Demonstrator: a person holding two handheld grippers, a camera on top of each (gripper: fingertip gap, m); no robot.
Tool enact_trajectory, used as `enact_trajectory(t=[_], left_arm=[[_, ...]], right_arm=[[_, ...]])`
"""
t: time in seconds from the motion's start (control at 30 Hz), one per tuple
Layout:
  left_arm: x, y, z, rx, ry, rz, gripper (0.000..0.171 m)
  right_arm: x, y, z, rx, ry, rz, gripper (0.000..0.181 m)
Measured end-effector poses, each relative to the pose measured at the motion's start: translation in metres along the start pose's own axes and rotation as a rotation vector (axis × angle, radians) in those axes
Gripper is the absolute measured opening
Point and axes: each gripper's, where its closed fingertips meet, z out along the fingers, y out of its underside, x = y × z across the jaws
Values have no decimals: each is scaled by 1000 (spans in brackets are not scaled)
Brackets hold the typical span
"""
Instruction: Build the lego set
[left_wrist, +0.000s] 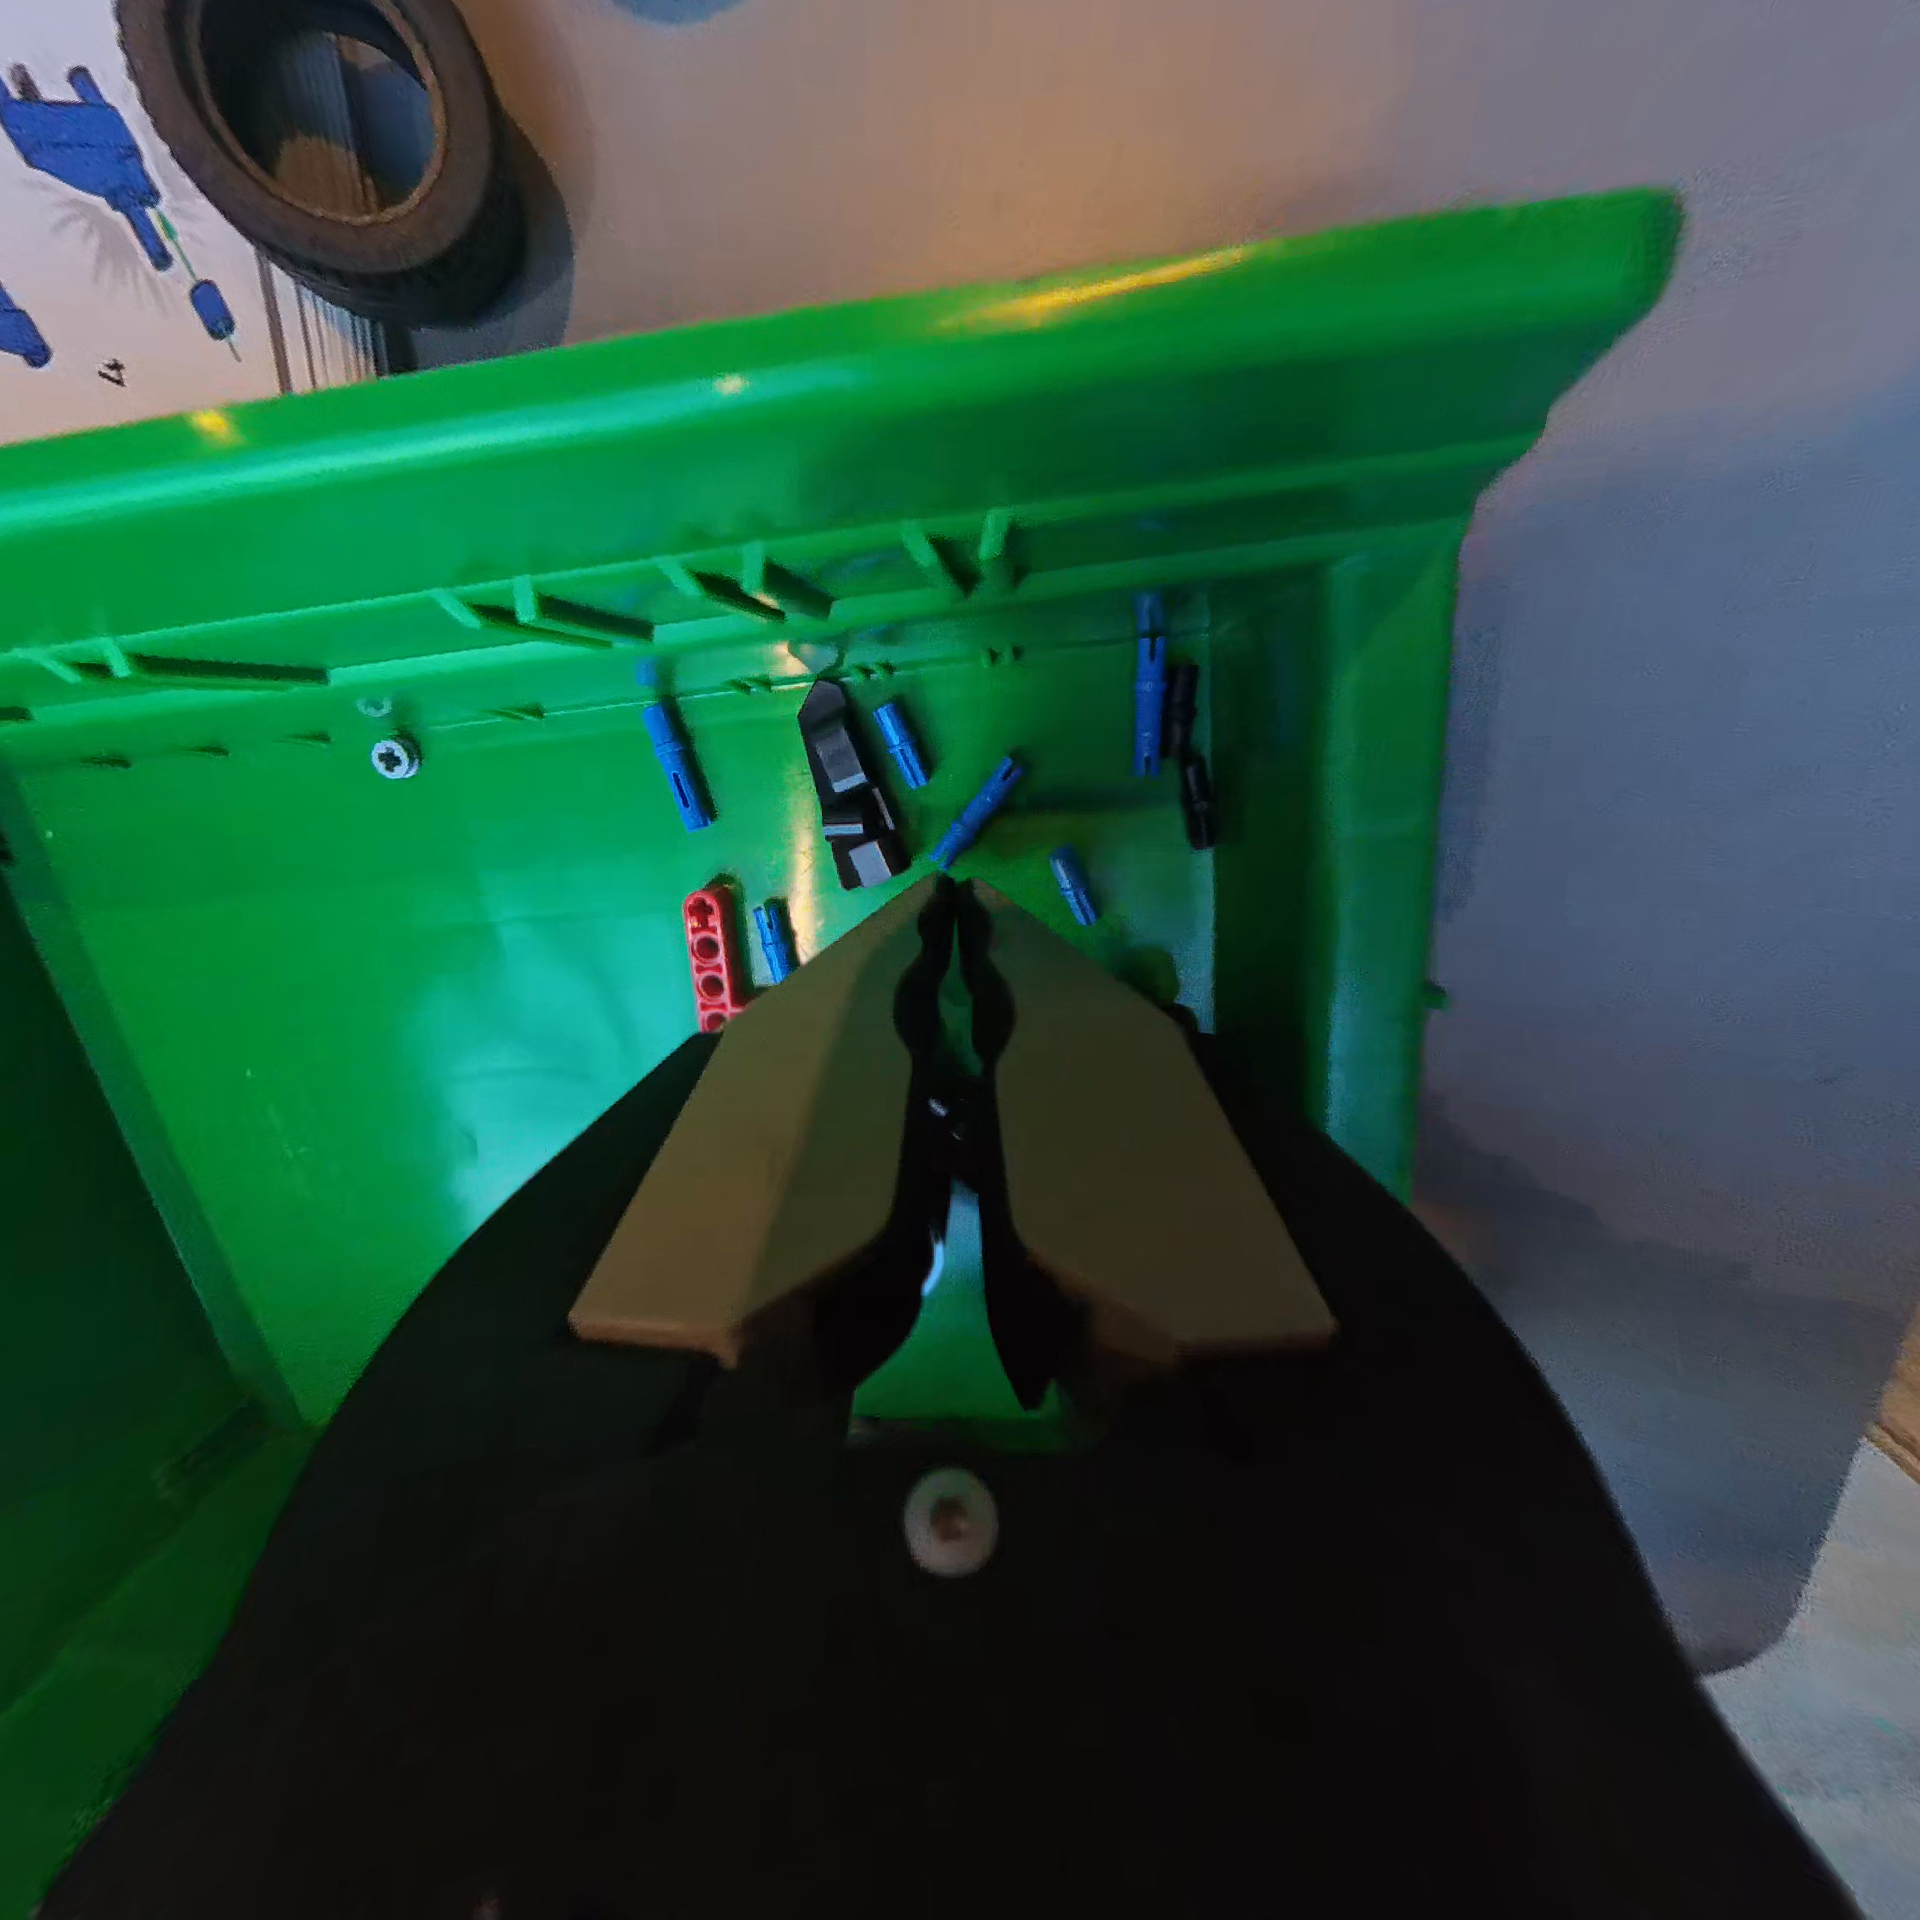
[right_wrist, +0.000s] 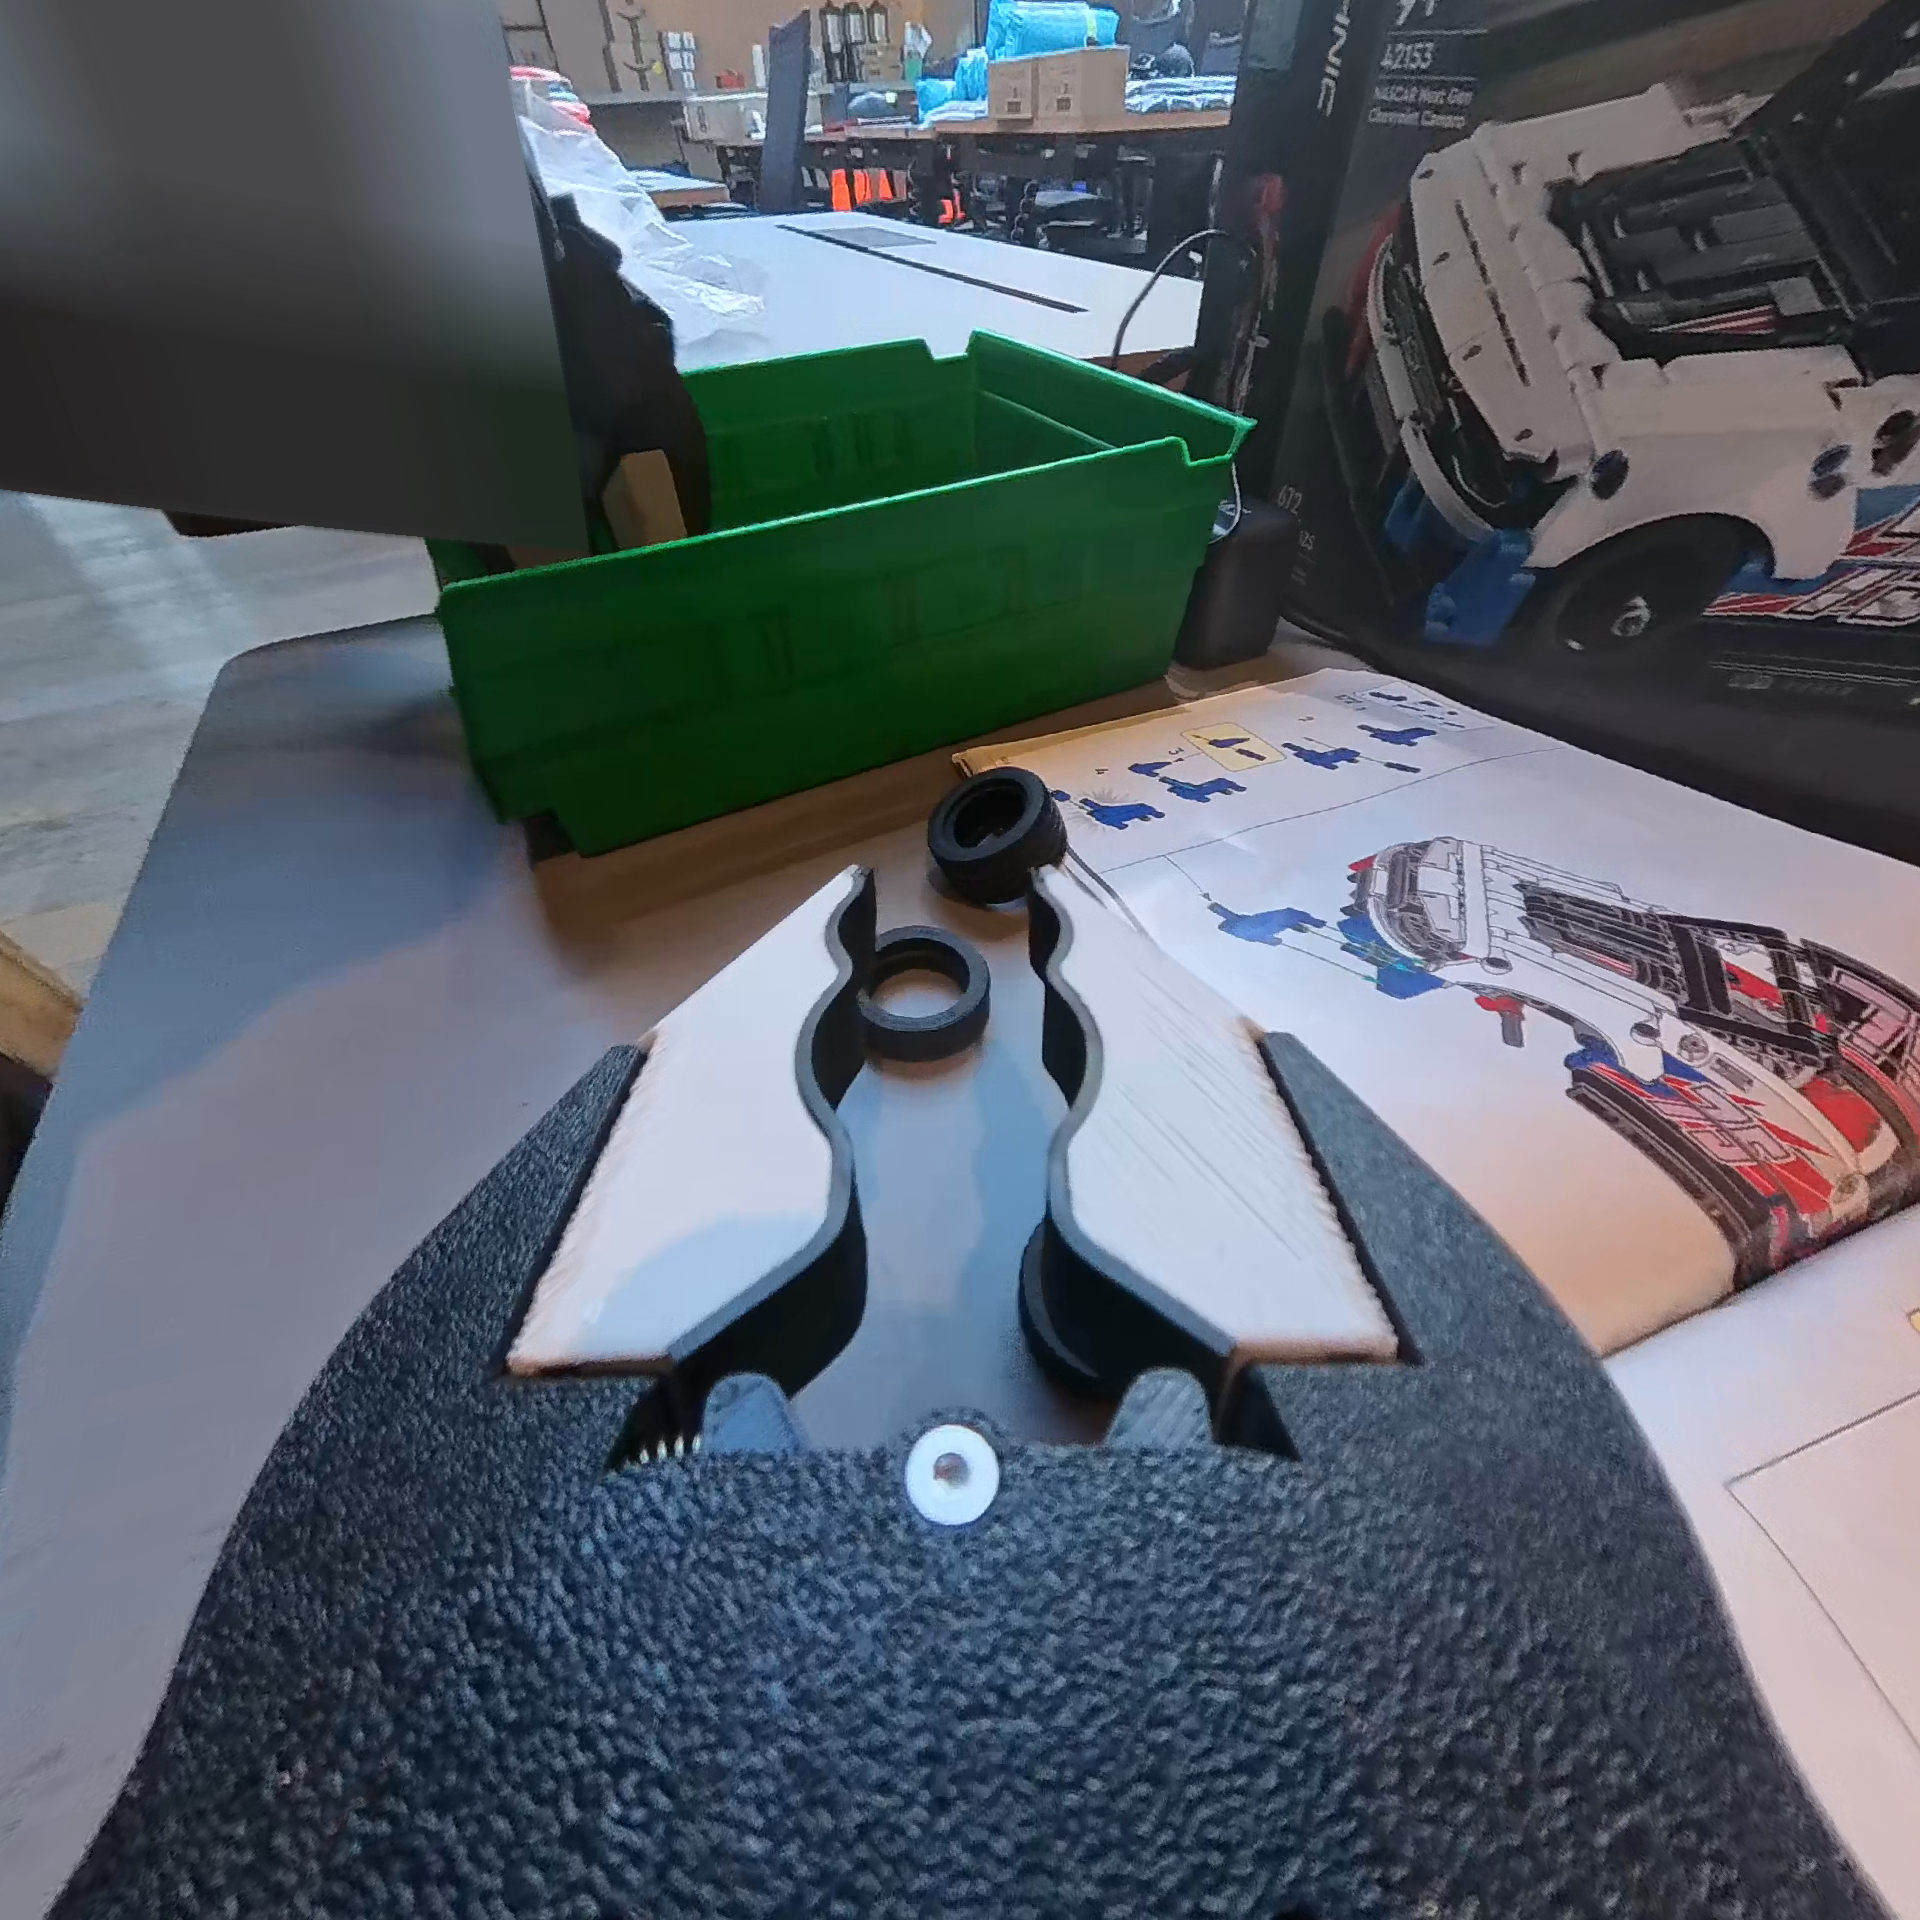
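Note:
My left gripper (left_wrist: 951, 883) reaches down into the green bin (left_wrist: 727, 457) with its fingers shut tip to tip. A blue pin (left_wrist: 977, 810) lies just beyond the tips, and more blue pins (left_wrist: 675, 764) are scattered on the bin floor. A red beam (left_wrist: 712, 956) and a black piece (left_wrist: 847, 790) lie close by. My right gripper (right_wrist: 951, 883) is open above the table. A black tyre (right_wrist: 920, 992) lies flat on the table between its fingers, unpressed. A second tyre (right_wrist: 995, 840) rests at the edge of the instruction booklet (right_wrist: 1455, 935). The left gripper (right_wrist: 644, 468) also shows dipping into the bin (right_wrist: 831, 644).
The set's box (right_wrist: 1610, 364) stands behind the booklet on the right. Black pins (left_wrist: 1190, 758) lie by the bin's right wall. A tyre (left_wrist: 312, 135) and a booklet page (left_wrist: 83, 156) show beyond the bin's rim. A dark round part (right_wrist: 1044, 1309) sits under my right finger. Left tips to right tips: about 20 centimetres.

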Motion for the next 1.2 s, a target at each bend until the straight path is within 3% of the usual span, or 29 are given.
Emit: enact_trajectory(t=[0.17,0.37,0.63,0.77,0.83,0.87,0.9,1.2], left_arm=[[-2,-13,-10,66,-24,4,5],[1,-4,7,-43,31,64,4],[4,-5,3,-25,33,30,0],[-4,-10,-9,26,-29,-79,0],[-10,-14,-10,38,-36,-228,1],[-9,-16,-9,29,-11,-308,13],[-7,-19,-7,33,7,-360,14],[-3,-33,-1,74,75,-584,16]], right_arm=[[-6,-1,0,-1,-17,-10,28],[-7,-2,-2,4,-13,-19,26],[-9,-5,-3,12,-21,-19,25],[-15,-5,-1,10,-36,-24,25],[-17,-5,-1,8,-38,-33,25],[-17,-5,-1,5,-38,-37,25],[-18,-4,0,1,-37,-39,24],[-16,-6,-1,6,-22,-44,24]])
